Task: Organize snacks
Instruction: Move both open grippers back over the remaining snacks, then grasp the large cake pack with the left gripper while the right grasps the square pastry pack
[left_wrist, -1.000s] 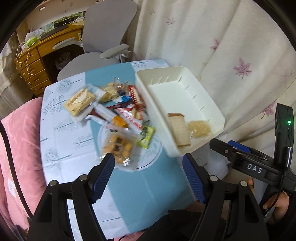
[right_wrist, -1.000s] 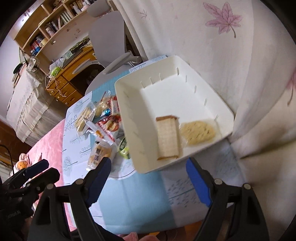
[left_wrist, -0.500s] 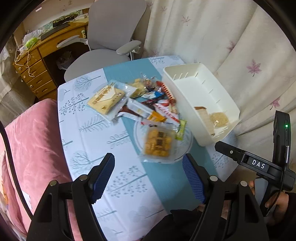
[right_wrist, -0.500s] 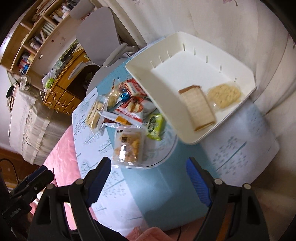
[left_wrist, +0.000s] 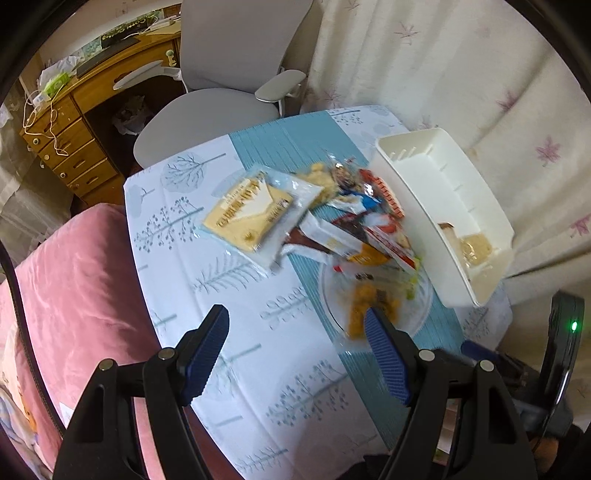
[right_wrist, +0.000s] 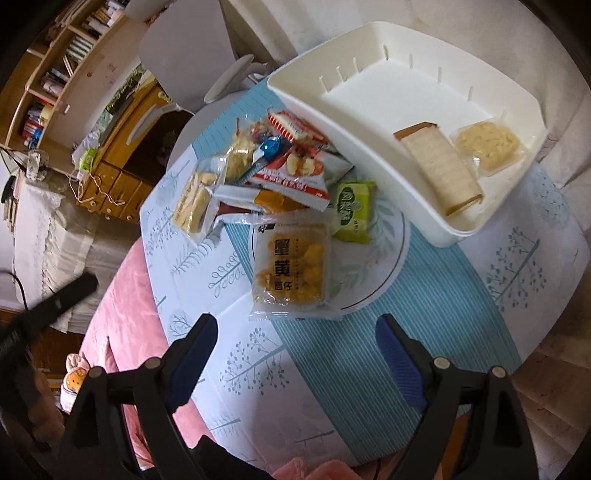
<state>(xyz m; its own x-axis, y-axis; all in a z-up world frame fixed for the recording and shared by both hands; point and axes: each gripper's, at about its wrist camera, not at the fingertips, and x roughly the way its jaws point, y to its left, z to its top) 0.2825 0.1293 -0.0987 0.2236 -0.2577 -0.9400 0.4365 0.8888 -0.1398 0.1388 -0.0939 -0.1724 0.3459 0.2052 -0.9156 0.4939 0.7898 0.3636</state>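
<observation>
A white bin (right_wrist: 410, 85) stands at the table's right side and holds a brown wafer pack (right_wrist: 437, 166) and a pale noodle pack (right_wrist: 487, 144). It also shows in the left wrist view (left_wrist: 447, 206). Left of it lies a pile of snack packs: a yellow cracker pack (right_wrist: 291, 269) on a glass plate (right_wrist: 384, 266), a green pack (right_wrist: 352, 210), a red-and-white pack (right_wrist: 295, 177) and a large cheese-cracker pack (left_wrist: 251, 214). My left gripper (left_wrist: 295, 354) is open and empty above the table. My right gripper (right_wrist: 295, 362) is open and empty, short of the yellow pack.
The round table (right_wrist: 369, 369) has a tree-print cloth with a teal runner. A grey office chair (left_wrist: 221, 85) and a wooden desk (left_wrist: 74, 122) stand behind it. A pink cushion (left_wrist: 74, 295) lies at the left. A curtain (left_wrist: 443, 55) hangs behind the bin.
Both grippers have pulled back and swung left from the bin toward the snack pile. Both stay open and empty.
</observation>
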